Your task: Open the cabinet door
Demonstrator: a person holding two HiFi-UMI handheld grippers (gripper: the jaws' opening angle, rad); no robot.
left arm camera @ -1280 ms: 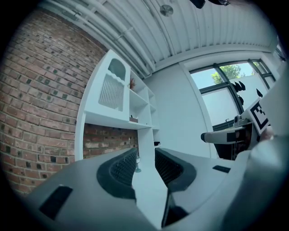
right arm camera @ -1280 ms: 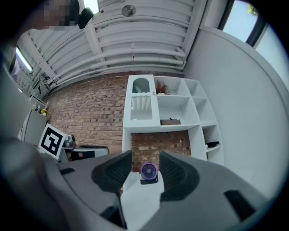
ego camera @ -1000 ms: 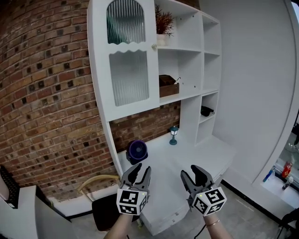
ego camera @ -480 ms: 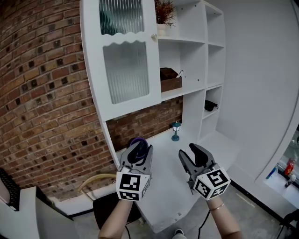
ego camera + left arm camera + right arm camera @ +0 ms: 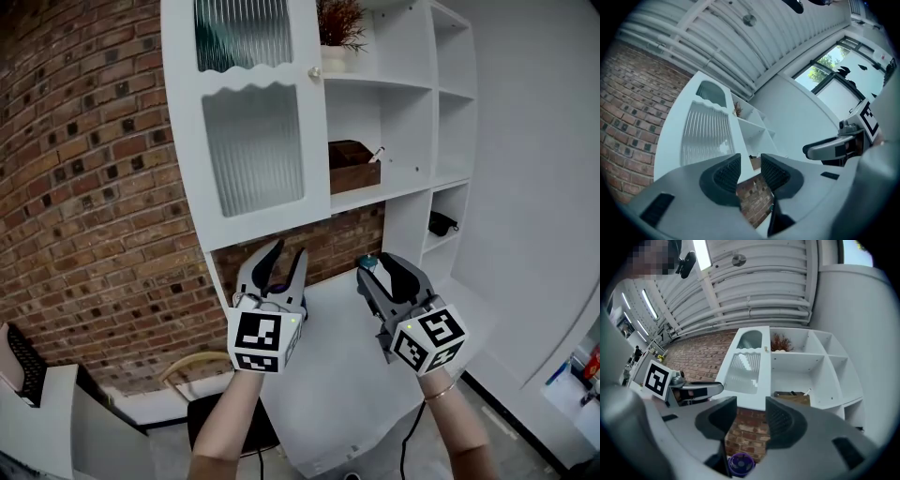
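The white cabinet door (image 5: 253, 122) has two ribbed glass panels and a small round knob (image 5: 315, 71) on its right edge; it lies flat against the cabinet front. Both grippers hang in the air below it and touch nothing. My left gripper (image 5: 284, 258) is open under the door's lower edge, with nothing between its jaws. My right gripper (image 5: 384, 267) is open beside it, under the open shelves. In the left gripper view the jaws (image 5: 750, 171) frame the door (image 5: 705, 136). In the right gripper view the jaws (image 5: 751, 413) point at the door (image 5: 747, 371) and knob (image 5: 766, 349).
Open shelves to the right of the door hold a potted plant (image 5: 339, 37), a brown box (image 5: 354, 167) and a dark object (image 5: 441, 223). A white counter (image 5: 347, 375) lies below, with a purple fan (image 5: 739, 463) on it. Brick wall (image 5: 84, 187) stands left, a chair (image 5: 202, 375) below.
Both grippers have risen and moved toward the cabinet, from over the counter to just under the door and shelves. Their jaws have kept the same gap.
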